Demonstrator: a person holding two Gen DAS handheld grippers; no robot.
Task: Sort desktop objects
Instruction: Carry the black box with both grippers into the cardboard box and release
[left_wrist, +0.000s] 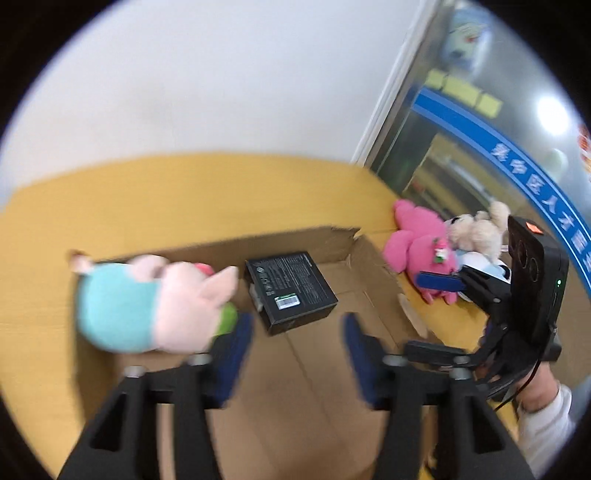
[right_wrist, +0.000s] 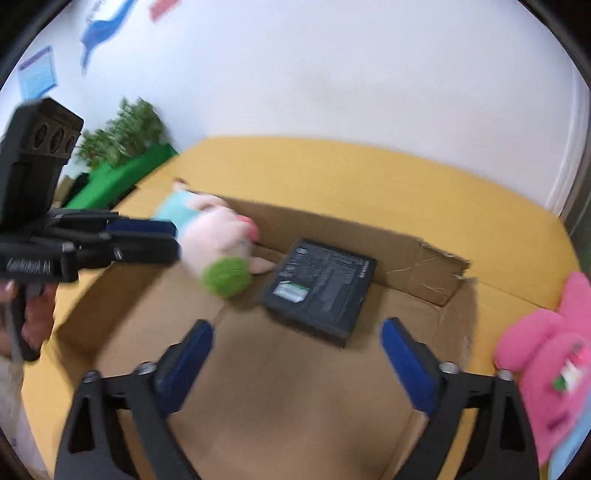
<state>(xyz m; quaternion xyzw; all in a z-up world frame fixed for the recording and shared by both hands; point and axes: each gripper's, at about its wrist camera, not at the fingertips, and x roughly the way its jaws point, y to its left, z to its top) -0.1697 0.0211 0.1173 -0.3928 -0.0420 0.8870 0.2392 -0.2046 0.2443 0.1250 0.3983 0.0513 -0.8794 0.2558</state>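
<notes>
An open cardboard box (left_wrist: 325, 369) (right_wrist: 295, 387) lies on the yellow table (left_wrist: 147, 192). A black flat box (left_wrist: 291, 291) (right_wrist: 321, 288) rests inside it. A pink pig plush in a teal shirt (left_wrist: 147, 302) (right_wrist: 218, 243) lies at the box's left side. My left gripper (left_wrist: 297, 350) is open over the box, the pig just left of its left finger; it also shows in the right wrist view (right_wrist: 147, 240) next to the pig. My right gripper (right_wrist: 295, 365) is open and empty above the box. In the left view it (left_wrist: 443, 282) is in front of a pink plush (left_wrist: 417, 247) (right_wrist: 546, 369).
A beige teddy (left_wrist: 476, 229) lies beside the pink plush at the table's right end, near a glass door (left_wrist: 480, 129). A green box and a plant (right_wrist: 122, 162) stand past the table's left end. A white wall is behind.
</notes>
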